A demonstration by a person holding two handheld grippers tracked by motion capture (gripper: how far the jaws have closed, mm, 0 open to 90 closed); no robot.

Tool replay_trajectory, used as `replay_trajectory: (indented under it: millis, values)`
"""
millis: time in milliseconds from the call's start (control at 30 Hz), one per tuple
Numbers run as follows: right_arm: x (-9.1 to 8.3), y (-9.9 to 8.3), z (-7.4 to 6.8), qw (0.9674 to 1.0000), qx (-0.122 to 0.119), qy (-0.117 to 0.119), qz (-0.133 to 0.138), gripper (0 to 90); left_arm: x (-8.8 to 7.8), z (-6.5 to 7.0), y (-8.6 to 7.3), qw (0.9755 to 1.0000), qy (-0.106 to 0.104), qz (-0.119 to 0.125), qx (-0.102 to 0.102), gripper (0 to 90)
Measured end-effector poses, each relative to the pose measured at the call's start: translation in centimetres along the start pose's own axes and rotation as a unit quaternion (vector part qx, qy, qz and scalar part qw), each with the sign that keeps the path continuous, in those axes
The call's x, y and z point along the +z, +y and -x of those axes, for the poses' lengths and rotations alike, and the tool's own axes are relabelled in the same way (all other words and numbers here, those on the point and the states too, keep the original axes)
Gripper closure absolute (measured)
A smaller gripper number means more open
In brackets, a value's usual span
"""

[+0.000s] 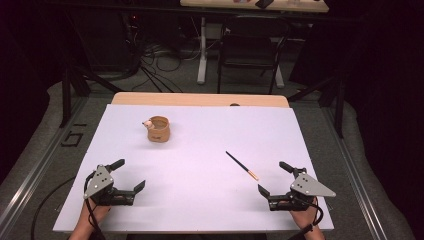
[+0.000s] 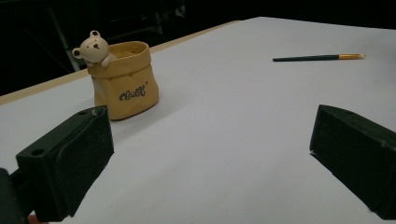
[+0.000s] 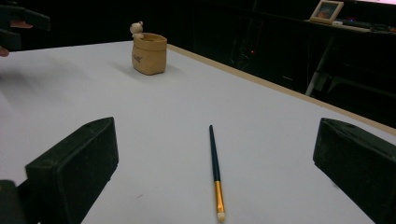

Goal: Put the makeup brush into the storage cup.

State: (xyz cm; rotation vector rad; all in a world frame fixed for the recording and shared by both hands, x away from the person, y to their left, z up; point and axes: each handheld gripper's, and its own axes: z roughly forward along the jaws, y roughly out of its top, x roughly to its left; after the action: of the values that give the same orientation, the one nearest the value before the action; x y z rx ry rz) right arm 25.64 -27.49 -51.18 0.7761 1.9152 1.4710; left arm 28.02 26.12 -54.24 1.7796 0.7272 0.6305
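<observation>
A tan sack-shaped pot (image 1: 159, 129) with a small bear figure on its rim stands upright on the far left part of the white table top (image 1: 200, 200). A thin dark paintbrush (image 1: 241, 165) with a gold ferrule lies flat right of centre. My left gripper (image 1: 129, 175) rests near the front left edge, open and holding nothing, with the pot (image 2: 123, 79) ahead of it. My right gripper (image 1: 274, 178) is at the front right, open and holding nothing. The brush (image 3: 215, 168) lies just ahead, between its jaws, with the pale tip nearest.
The table's wooden far edge (image 1: 200, 99) borders the white surface. Behind it are a black chair (image 1: 250, 50), a table leg and cables on the floor. A picture frame (image 3: 327, 10) stands on a distant desk.
</observation>
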Motion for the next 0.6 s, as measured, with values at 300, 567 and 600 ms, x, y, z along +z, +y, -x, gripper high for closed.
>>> replay_trajectory:
  millis: [300,567,600]
  values:
    - [0.1,0.02,-0.06,1.0,-0.001,-0.003,-0.006,0.0,0.05,0.01,-0.01,1.0,-0.002,-0.003,0.002,0.0]
    - [0.66,0.07,0.2,0.9998,0.007,-0.013,-0.014,0.0,0.17,0.05,-0.01,1.0,-0.002,-0.005,0.0,0.0]
    - [0.66,0.07,0.2,0.9998,0.007,-0.013,-0.014,0.0,0.18,0.07,0.0,1.0,-0.002,-0.006,0.001,0.0]
